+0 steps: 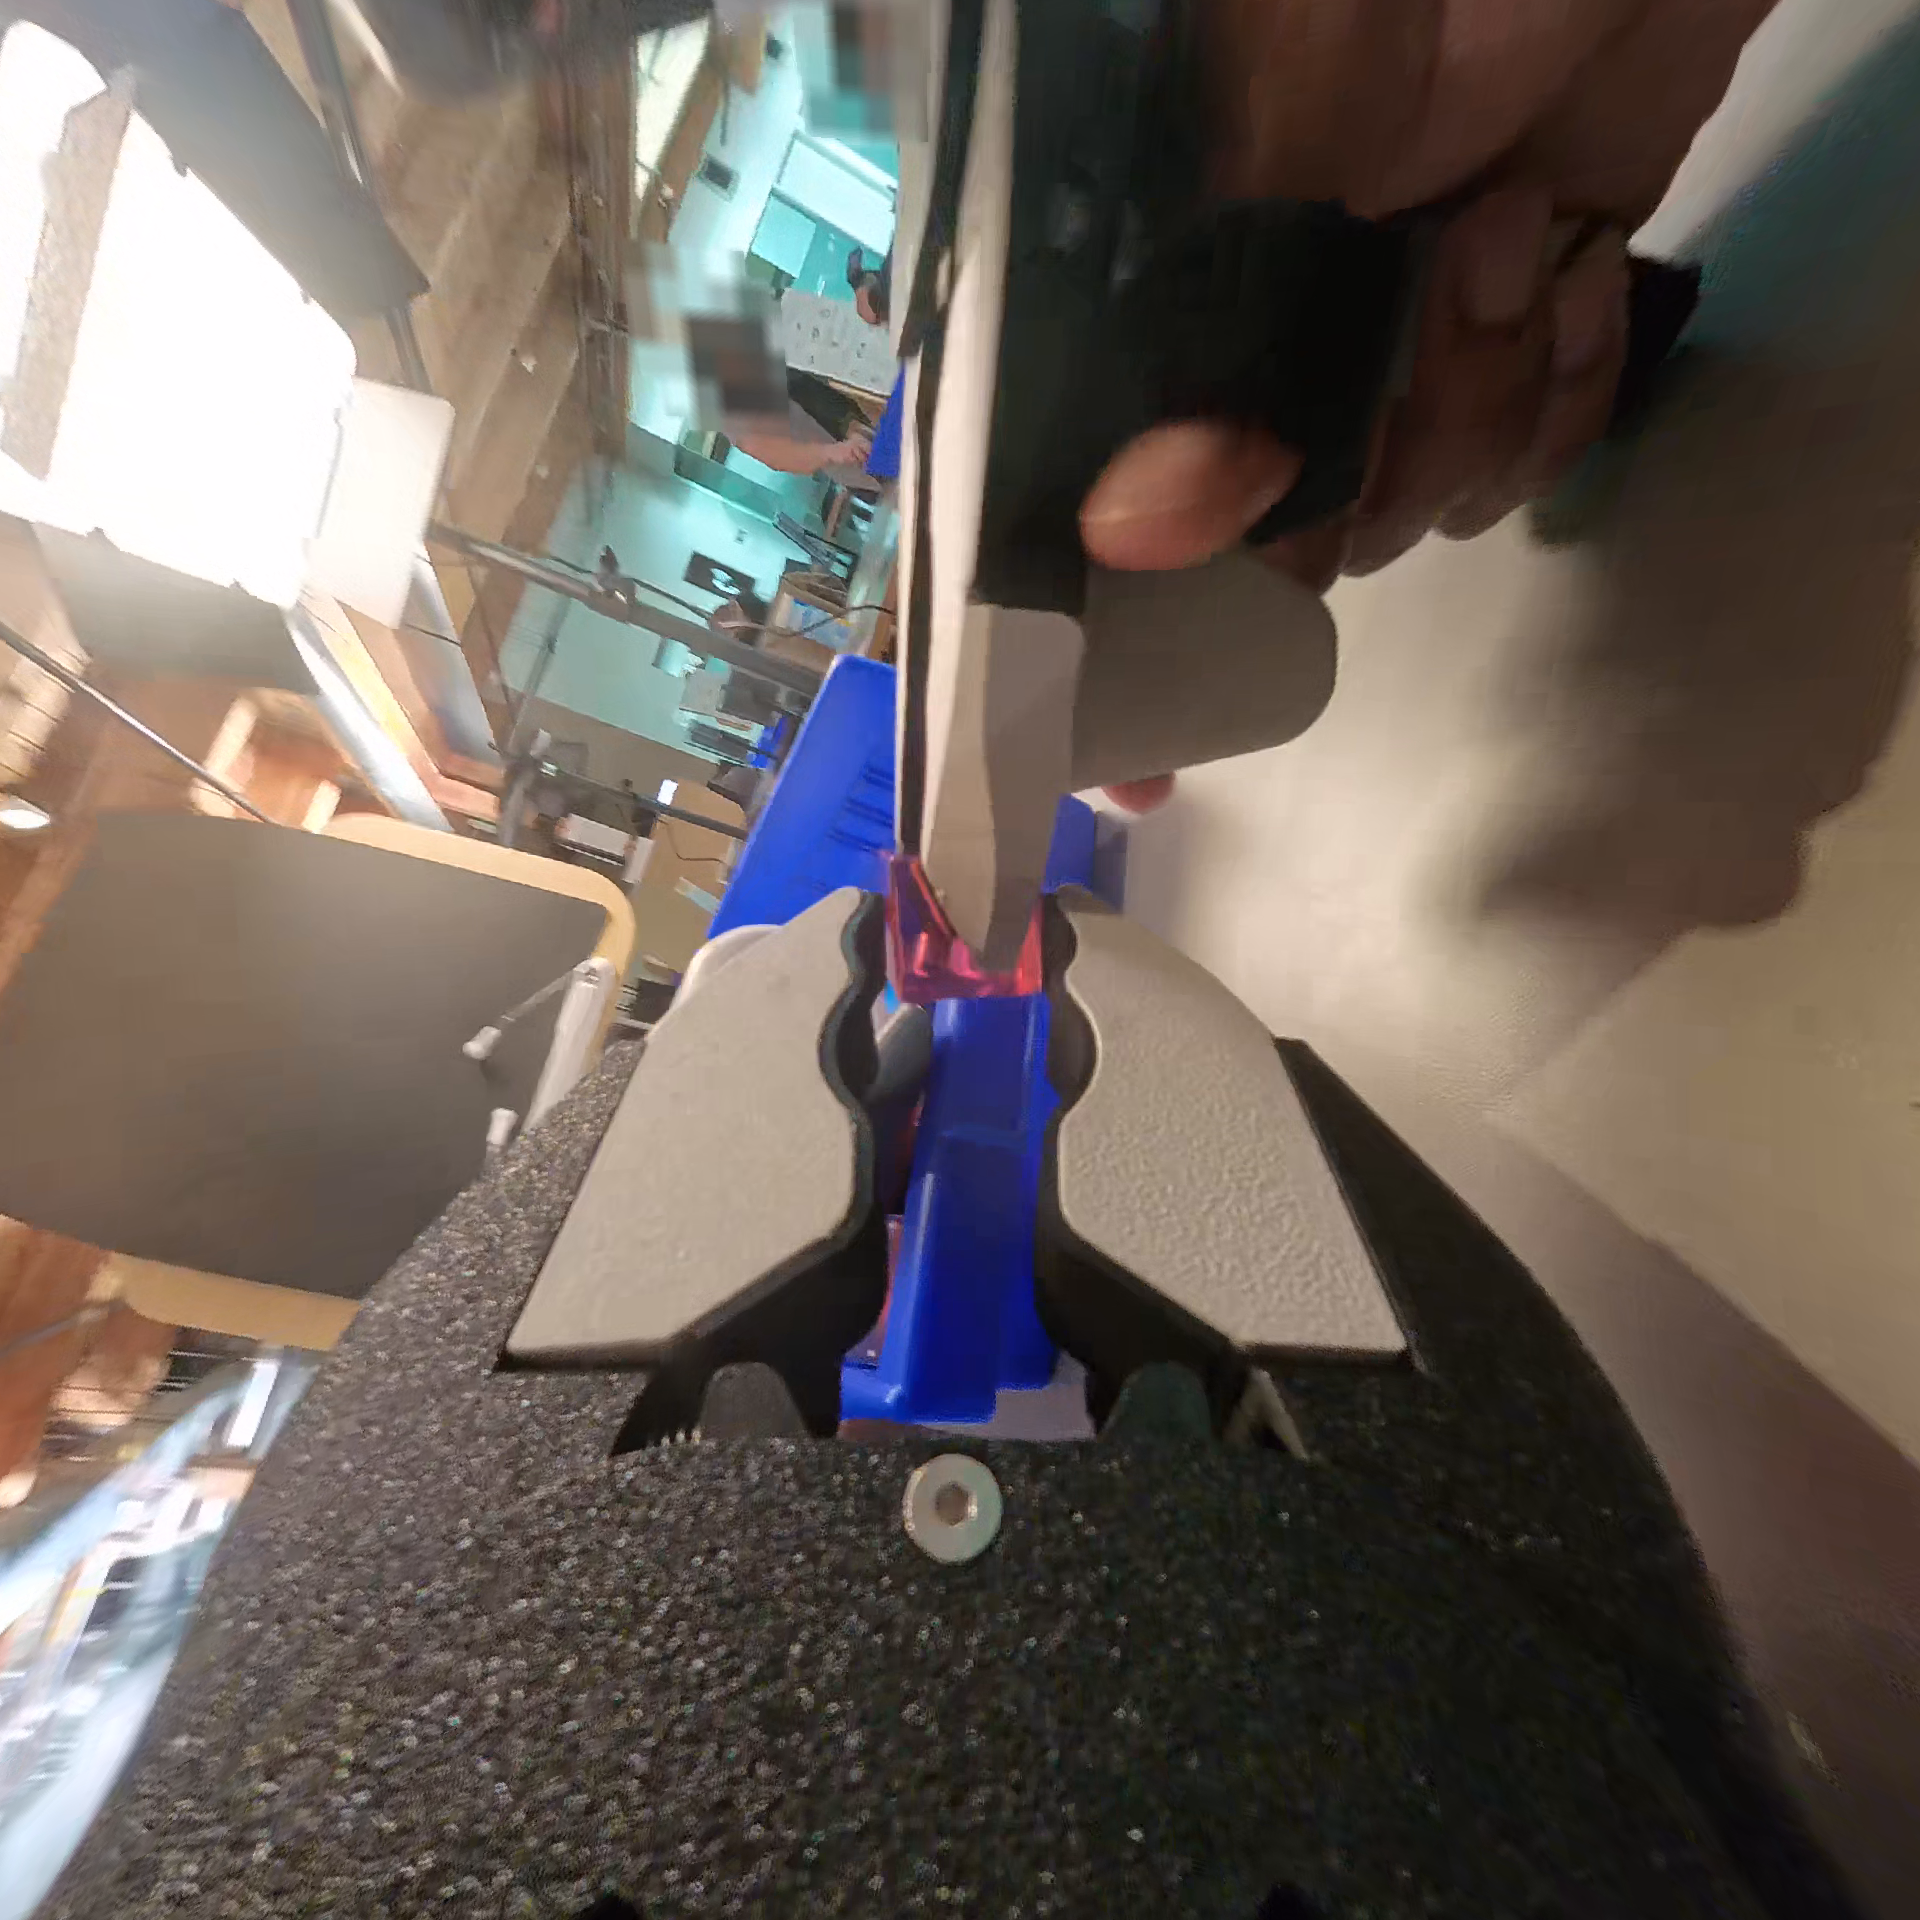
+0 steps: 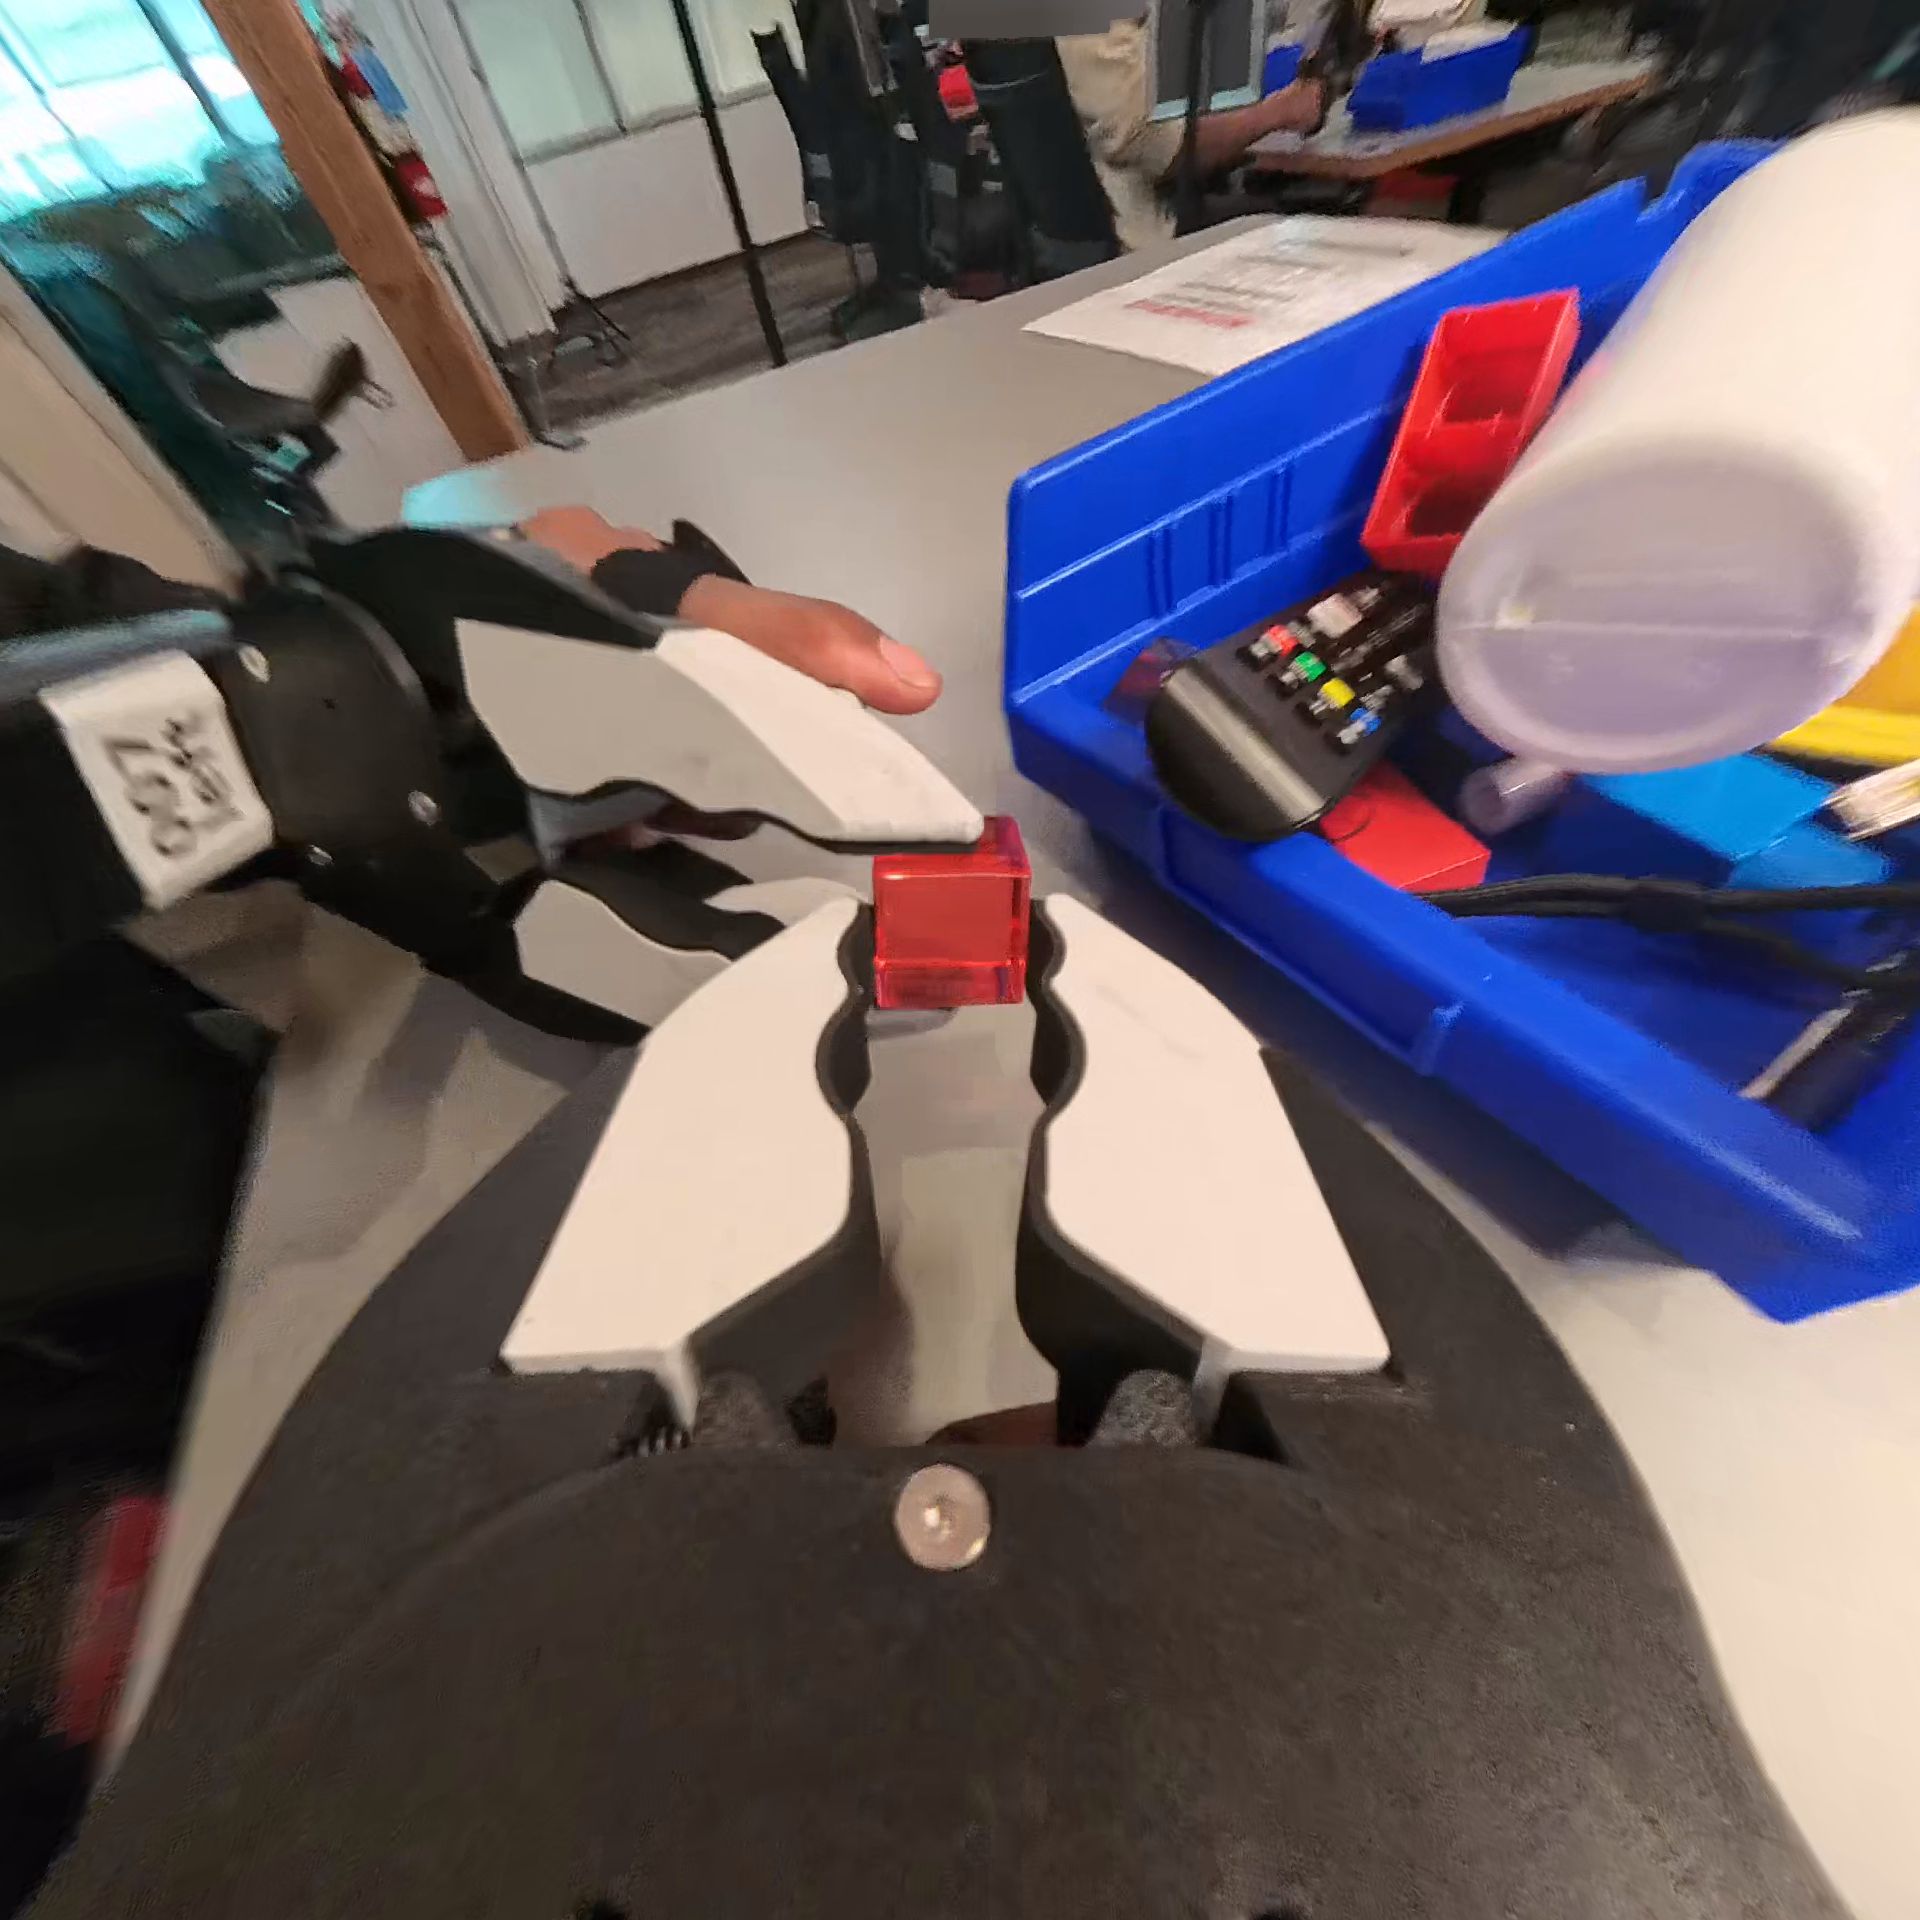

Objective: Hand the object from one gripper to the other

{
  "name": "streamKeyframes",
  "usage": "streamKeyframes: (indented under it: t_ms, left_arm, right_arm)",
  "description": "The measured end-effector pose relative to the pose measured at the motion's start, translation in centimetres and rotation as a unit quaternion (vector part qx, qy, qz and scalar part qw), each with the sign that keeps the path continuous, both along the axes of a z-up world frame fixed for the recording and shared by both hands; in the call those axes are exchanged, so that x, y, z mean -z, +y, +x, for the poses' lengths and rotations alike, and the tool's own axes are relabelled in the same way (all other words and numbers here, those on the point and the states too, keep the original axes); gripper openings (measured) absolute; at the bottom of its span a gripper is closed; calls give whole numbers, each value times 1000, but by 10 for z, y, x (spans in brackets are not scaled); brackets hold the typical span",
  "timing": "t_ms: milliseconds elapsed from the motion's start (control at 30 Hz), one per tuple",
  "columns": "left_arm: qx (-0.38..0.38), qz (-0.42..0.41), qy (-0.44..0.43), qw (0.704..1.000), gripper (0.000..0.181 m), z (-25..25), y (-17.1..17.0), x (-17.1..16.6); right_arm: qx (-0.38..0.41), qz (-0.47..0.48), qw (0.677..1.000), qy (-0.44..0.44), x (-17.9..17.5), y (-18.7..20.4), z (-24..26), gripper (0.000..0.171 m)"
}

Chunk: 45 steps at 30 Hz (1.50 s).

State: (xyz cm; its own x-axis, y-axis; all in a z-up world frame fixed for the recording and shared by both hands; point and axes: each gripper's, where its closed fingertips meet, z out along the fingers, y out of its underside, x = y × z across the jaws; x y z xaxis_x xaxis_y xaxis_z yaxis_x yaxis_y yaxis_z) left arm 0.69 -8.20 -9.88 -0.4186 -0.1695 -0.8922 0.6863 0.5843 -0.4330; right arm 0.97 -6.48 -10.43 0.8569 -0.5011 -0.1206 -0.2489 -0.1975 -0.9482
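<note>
Red cube [image 2: 951, 914] small, hard, slick; both left gripper [image 1: 961, 961] and right gripper [image 2: 951, 940] clamp it, blue bin [image 2: 1299, 935] at 3 o'clock.

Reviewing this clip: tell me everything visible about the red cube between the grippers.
The red cube is small, translucent and glossy, like clear plastic, with sharp edges and a lighter band along its bottom. It sits upright in the air above the grey table, between the fingertips of the right gripper, whose fingers flank its sides. The left gripper pinches it across the other two faces, one finger lying on top. The blue bin stands close by, not touching it.
</note>
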Motion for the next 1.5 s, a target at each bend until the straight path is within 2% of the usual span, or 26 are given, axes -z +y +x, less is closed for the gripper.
streamKeyframes:
  t_ms: [100, 200, 300, 400, 467, 567, 633, 667, 700, 767, 833, 933, 1033, 1133, 1267, 1300, 1367, 1400, 1500]
  left_arm:
    - [-3, -2, 119, 993, 35, 8, 5, 10]
    - [-12, -21, 266, 964, 41, 14, 12, 16]
    - [11, -81, 430, 899, 45, 8, 12, 13]
    - [45, -130, 553, 822, 51, -1, 9, 5]
    - [52, -139, 593, 792, 55, -5, 8, 5]
    - [53, -144, 618, 771, 55, -8, 5, 8]
    - [67, -144, 640, 751, 49, -15, 2, 10]
    - [75, -143, 648, 744, 40, -19, 0, 10]
    - [80, -144, 647, 745, 29, -21, 0, 10]
    - [74, -149, 614, 772, 29, -16, 0, 11]
    - [47, -149, 542, 826, 29, -4, 4, 10]
    - [-6, -124, 374, 919, 28, 16, 14, 4]
    - [-37, -78, 193, 977, 28, 23, 18, -4]
    - [-45, -32, 67, 996, 29, 18, 14, -5]
    - [-35, -7, 15, 999, 29, 7, 6, -1]
    - [-33, -4, 13, 999, 29, 6, 5, 0]
    - [-32, 0, 12, 999, 29, 6, 4, 2]
    - [-27, 1, 21, 999, 30, 6, 4, 3]
    - [-13, -13, 135, 991, 36, 7, 6, 10]
  right_arm:
    - [52, -89, 986, -133, -3, -12, 12, 27]
    - [91, -189, 940, -271, -6, -23, 19, 27]
    - [92, -253, 896, -354, -3, -20, 16, 27]
    - [78, -267, 878, -389, -2, -12, 9, 27]
    - [72, -268, 869, -410, -4, -8, 5, 27]
    - [56, -264, 854, -444, -7, -2, -3, 27]
    - [44, -259, 843, -469, -9, 3, -9, 27]
    - [40, -260, 840, -474, -9, 4, -10, 26]
    - [38, -262, 839, -475, -8, 5, -11, 27]
    - [39, -254, 852, -457, -6, 4, -9, 27]
    - [38, -229, 884, -407, -4, 1, -6, 28]
    - [33, -164, 943, -287, -1, -4, -1, 36]
    - [23, -77, 985, -155, -2, -6, 2, 42]
    - [14, 1, 998, -57, -8, -7, 3, 45]
    - [2, 36, 999, -10, -11, -2, -1, 46]
    - [0, 28, 999, -18, -10, 0, -3, 44]
    - [8, -4, 998, -62, -9, 1, -3, 28]
    - [17, -28, 995, -93, -8, 0, -2, 28]
    - [62, -118, 968, -214, -9, -9, 7, 27]
